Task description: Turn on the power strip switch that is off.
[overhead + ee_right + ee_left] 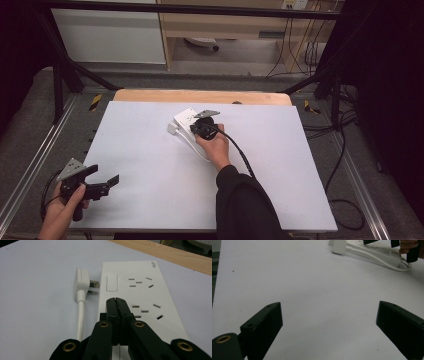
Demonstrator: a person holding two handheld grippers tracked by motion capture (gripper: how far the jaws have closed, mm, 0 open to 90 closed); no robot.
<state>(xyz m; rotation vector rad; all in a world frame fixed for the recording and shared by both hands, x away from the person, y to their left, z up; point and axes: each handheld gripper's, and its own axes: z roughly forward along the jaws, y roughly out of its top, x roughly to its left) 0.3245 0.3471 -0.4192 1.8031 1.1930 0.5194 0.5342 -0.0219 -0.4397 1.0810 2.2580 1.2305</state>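
On the white table (150, 165) I count one power strip (140, 290) and one plug (81, 285); my right gripper (116, 301), jaws closed and empty, sits over the strip; my left gripper (329, 325) gapes wide, holding nothing, well apart.

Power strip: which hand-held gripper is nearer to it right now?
Right. The right hand-held gripper is over the power strip, jaws shut, tips just short of its switch. The left hand-held gripper sits open at the table's near left corner, far from it.
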